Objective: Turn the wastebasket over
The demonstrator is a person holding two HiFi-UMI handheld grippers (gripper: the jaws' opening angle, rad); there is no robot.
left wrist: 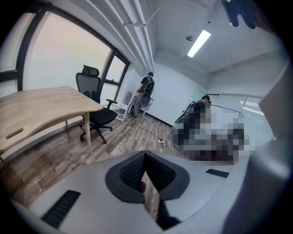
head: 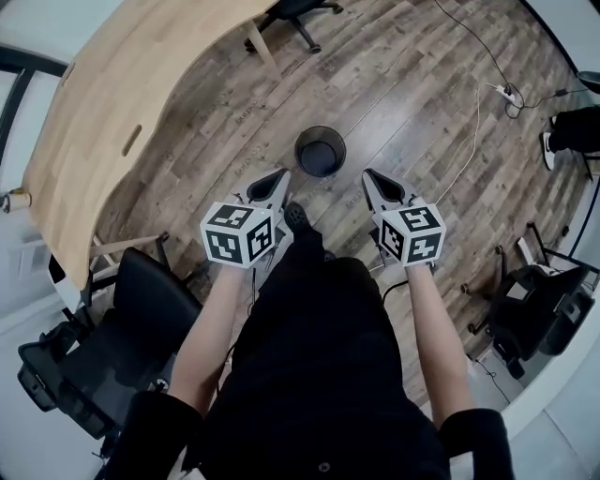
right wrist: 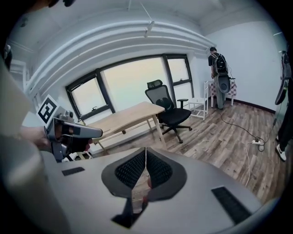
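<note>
A person stands on a wood-plank floor (head: 403, 84) with a two-jaw gripper in each hand, both held out over a dark, round wastebasket (head: 320, 152). From the head view the wastebasket stands upright on the floor, its open mouth facing up toward the camera and its long axis running vertically, so that the rim and the dark inside show. It sits just ahead of the two gripper tips and between their lines, apart from both. The left gripper (head: 281, 174) and the right gripper (head: 368, 174) point forward and downward, side by side, each with its marker cube near the hand. The left gripper view shows that gripper's jaws pressed together at the tips with nothing held between them. The right gripper view shows the same, its ribbed pads (right wrist: 131, 169) meeting in a thin line and gripping nothing. The person's dark shoe (head: 296, 217) shows between the two grippers, short of the wastebasket. A curved, light wooden desk (head: 122, 103) fills the upper left of the head view, with a black office chair (head: 298, 13) at its far end and another black chair (head: 131, 319) at the person's left. A white power strip (head: 509, 92) lies on the floor at the upper right, its cable trailing back toward the right gripper. Two other people appear far off by the back wall in the gripper views.
</note>
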